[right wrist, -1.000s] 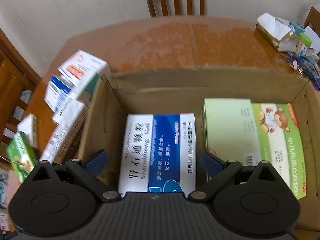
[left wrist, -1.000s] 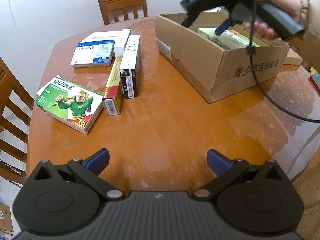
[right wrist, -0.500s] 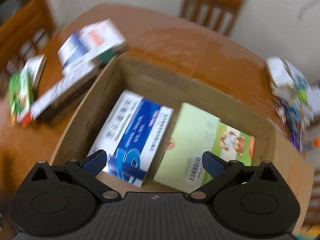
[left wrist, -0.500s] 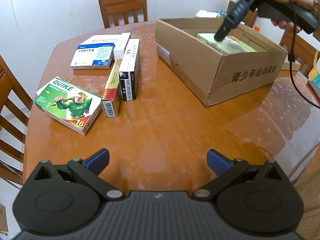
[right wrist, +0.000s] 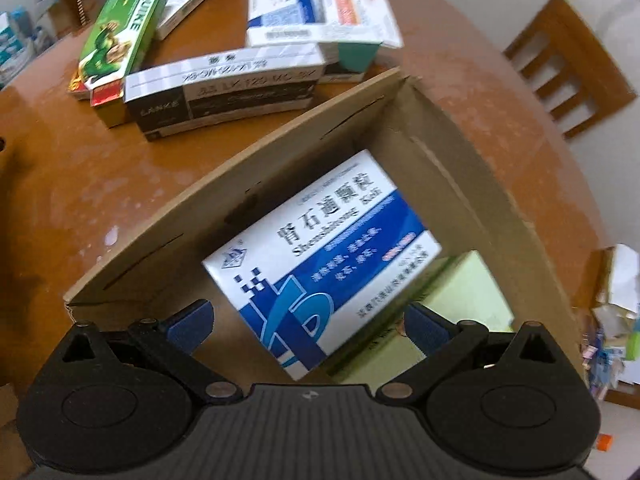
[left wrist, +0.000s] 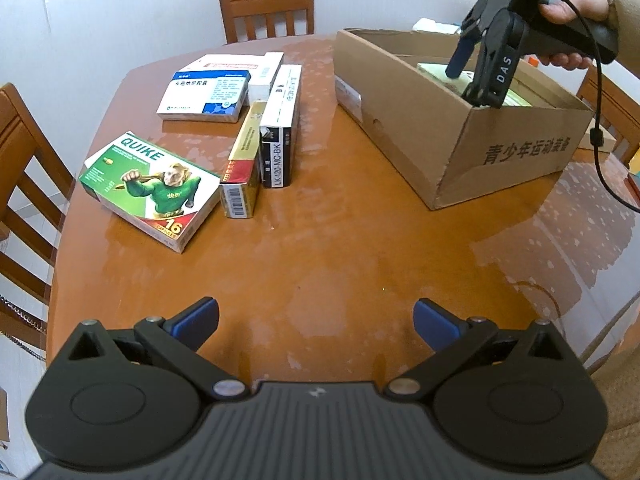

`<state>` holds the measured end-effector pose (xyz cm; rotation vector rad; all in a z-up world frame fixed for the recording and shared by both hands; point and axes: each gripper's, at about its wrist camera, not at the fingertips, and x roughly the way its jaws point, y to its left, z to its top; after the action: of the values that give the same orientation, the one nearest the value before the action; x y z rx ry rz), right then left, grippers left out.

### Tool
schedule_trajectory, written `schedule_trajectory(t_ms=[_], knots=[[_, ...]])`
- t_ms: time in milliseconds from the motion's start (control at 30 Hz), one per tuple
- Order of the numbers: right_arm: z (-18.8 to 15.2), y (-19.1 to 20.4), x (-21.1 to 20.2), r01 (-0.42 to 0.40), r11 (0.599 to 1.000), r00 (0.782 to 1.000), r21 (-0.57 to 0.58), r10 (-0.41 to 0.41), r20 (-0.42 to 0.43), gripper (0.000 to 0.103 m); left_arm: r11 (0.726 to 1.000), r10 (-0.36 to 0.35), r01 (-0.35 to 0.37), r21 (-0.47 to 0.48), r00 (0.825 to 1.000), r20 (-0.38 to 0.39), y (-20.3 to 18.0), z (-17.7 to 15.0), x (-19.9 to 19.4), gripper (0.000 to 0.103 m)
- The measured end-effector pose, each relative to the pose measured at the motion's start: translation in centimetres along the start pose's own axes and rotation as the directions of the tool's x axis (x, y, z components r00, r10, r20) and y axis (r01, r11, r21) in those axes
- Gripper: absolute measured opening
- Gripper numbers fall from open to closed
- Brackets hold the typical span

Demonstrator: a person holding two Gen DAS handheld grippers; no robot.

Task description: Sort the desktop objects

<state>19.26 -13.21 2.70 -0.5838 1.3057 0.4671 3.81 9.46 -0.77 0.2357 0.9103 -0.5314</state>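
Note:
A cardboard box stands on the right of the round wooden table. Inside it lie a blue-and-white medicine box and a pale green box. My right gripper hovers open above the cardboard box, empty, and shows in the left wrist view held by a hand. On the table's left lie a green QUIKE box, a gold-and-red box, a black-and-white LK120 box and a blue-and-white box. My left gripper stands open over the near table, empty.
Wooden chairs stand at the far side, at the left and at the right. A black cable hangs from the right gripper. A tissue pack and small clutter lie beyond the cardboard box.
My right gripper has swung and tilted over the cardboard box, turning toward the loose boxes on the table. The left gripper has stayed put, and the blue-and-white box still lies in the cardboard box.

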Motion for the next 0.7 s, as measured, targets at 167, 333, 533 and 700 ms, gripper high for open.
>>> schedule_trajectory(t_ms=[167,333,533,700], knots=[[1.1,-0.9,0.7,-0.057,0.998,0.997,-0.026,0.055,-0.061,0.103,1.000,-0.003,0.003,-0.004,1.000,-0.001,0.0,0.2,0.2,0.103],[1.8,-1.3,0.8,-0.064,0.997,0.995,-0.047,0.060,-0.083,0.103,1.000,-0.005,0.005,-0.013,1.000,-0.005,0.0,0.2,0.4,0.103],[1.9,-0.8,2.5,-0.070,0.994,0.989,-0.089,0.057,-0.139,0.103,1.000,-0.005,0.005,-0.026,1.000,-0.014,0.3,0.3,0.9,0.103],[2.1,-0.5,3.6,-0.039,0.994,0.989,-0.097,0.025,-0.148,0.103,1.000,-0.007,0.007,-0.022,1.000,-0.017,0.2,0.5,1.1,0.103]])
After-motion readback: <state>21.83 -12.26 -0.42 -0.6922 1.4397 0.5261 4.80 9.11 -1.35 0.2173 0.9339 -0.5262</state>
